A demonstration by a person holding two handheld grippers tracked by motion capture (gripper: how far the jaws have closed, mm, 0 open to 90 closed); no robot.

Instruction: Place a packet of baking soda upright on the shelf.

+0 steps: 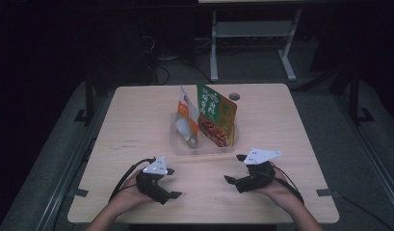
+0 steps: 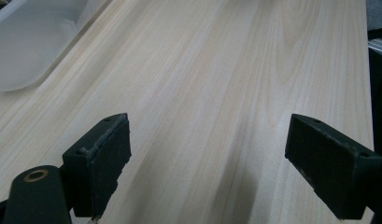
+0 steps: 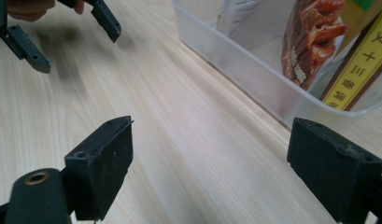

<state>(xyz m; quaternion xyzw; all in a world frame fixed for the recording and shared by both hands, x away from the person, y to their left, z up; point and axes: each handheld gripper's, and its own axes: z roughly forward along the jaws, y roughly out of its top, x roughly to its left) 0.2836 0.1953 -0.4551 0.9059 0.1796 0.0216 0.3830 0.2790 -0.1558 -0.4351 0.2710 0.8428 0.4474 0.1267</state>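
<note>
My left hand-held gripper (image 1: 171, 183): jaws spread, empty, over the table (image 1: 137, 125).
My right hand-held gripper (image 1: 235, 168): jaws spread, empty, near the clear bin (image 1: 204, 148).
Bin: two pouches upright.

Black hand-held grippers (image 1: 200, 186), grey triangular plates

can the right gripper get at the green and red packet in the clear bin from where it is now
Probably yes. The right gripper is open and empty, the bare table lies between it and the clear bin, and the green and red packet sticks up above the rim on its side.
</note>
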